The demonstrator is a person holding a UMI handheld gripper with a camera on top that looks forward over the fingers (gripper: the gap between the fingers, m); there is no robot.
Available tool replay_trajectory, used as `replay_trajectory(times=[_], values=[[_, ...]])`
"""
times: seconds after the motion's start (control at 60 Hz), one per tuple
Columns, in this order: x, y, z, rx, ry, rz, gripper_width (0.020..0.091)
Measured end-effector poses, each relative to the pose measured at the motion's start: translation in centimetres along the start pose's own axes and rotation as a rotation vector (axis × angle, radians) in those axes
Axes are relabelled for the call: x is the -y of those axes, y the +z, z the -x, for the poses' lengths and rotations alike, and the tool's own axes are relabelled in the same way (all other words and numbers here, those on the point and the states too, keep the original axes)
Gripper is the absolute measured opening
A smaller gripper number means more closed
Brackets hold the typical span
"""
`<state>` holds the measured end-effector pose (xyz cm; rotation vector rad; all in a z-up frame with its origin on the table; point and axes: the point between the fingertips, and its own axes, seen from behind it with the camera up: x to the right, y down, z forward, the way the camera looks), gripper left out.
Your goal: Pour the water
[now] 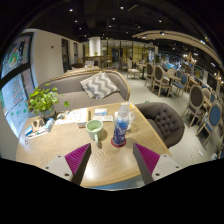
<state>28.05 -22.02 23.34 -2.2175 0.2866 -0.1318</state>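
A clear plastic water bottle (121, 126) with a blue label stands upright on the light wooden table (112, 160), beyond my fingers and a little right of the middle. Just left of it stands a small pale green cup (95, 128). My gripper (112, 160) is open and low over the table's near side, its magenta pads (77, 156) spread wide apart. Only bare tabletop lies between them. Bottle and cup are well ahead of the fingertips and nothing touches them.
A potted green plant (42, 98) and small items sit on the table's left side, with papers (73, 116) behind the cup. A grey sofa with a zigzag cushion (98, 85) lies beyond, a dark tufted chair (164, 120) to the right. Café tables and chairs fill the back.
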Motion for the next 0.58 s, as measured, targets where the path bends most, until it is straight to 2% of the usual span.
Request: replay_trajectory(times=[0.233,0.583], values=[[0.1,-5.9,3.0,0.0,-0.042,-0.032,0.0859],[-0.1,-8.2,3.8,-0.002,-0.041,-0.033,0.0859]])
